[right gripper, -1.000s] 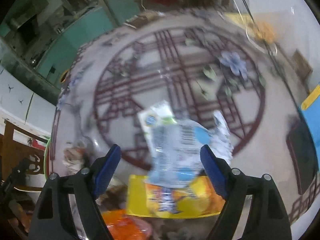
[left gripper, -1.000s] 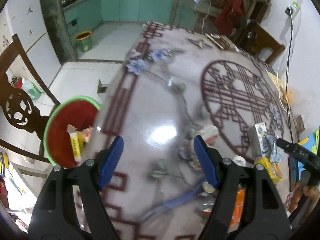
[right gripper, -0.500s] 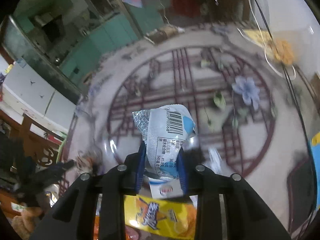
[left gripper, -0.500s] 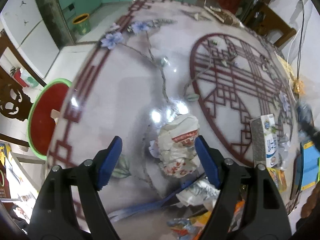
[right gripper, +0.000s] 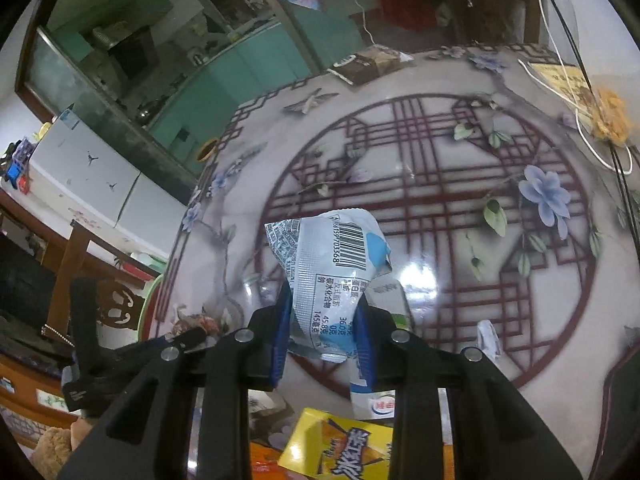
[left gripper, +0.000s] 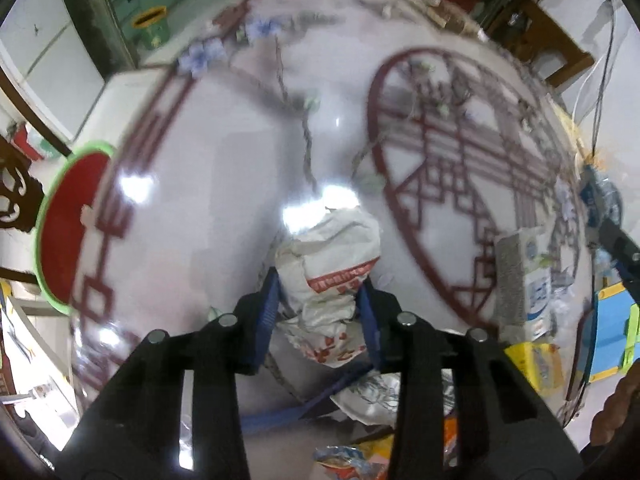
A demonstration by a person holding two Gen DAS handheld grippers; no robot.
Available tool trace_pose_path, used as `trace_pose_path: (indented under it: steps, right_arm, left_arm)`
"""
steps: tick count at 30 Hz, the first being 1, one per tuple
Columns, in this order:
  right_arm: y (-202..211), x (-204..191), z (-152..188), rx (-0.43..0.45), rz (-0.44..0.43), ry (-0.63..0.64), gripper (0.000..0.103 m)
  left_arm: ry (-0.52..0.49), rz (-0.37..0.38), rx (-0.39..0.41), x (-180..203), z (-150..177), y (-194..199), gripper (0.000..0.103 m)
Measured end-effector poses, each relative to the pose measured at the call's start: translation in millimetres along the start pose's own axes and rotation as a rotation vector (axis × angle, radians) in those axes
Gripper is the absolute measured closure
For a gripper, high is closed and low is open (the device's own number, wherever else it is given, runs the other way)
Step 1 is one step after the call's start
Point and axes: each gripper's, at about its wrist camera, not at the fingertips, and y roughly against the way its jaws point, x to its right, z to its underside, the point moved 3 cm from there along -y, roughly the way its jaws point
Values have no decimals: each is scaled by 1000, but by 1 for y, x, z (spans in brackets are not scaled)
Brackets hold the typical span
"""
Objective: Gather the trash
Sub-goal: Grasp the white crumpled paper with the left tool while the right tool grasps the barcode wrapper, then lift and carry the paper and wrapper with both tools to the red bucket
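Both tools have closed since a second ago, when each stood wide open over the litter: the left tool (left gripper: 318, 304) is now clamped on a crumpled white bag (left gripper: 332, 264) with red print, and the right tool (right gripper: 322, 332) is clamped on a blue-and-white wrapper (right gripper: 334, 264) with a barcode, held up clear of the worktop (right gripper: 440, 184). Whether the white bag has left the surface I cannot tell; the left view is blurred. As a judgement, the task is mid-way: two pieces are gripped but neither is binned yet. The red bin (left gripper: 68, 232) with its green rim stands off the worktop edge, well to the left of the left tool, and something pale already shows inside it. Plenty is left. Below and behind the right tool lie a yellow packet (right gripper: 340, 448) and an orange wrapper (right gripper: 264, 464); to the right of the left tool stands a carton (left gripper: 520, 284), with more scraps near it and a white wad (left gripper: 372, 396) just behind the left tool's fingers.
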Motion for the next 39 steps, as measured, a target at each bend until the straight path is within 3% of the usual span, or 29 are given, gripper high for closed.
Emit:
trace_pose_path:
  steps: [8,15,23,39]
  right_arm:
    - [25,-19,-9,116,10,44,75]
    - [36,-29,-12,144,-3,53,75]
    - [45,-53,-15,161,-24,91,74]
    - [41,-93,-15,165,-50,165,74]
  left_arm:
    - [-59,-23,226,12,-21,76,67]
    - [-79,-13,368,13,-29,132,67]
    - [-78,-25,443,3,-26,162,67]
    - [-19,-51,470,-32,-23,173,67]
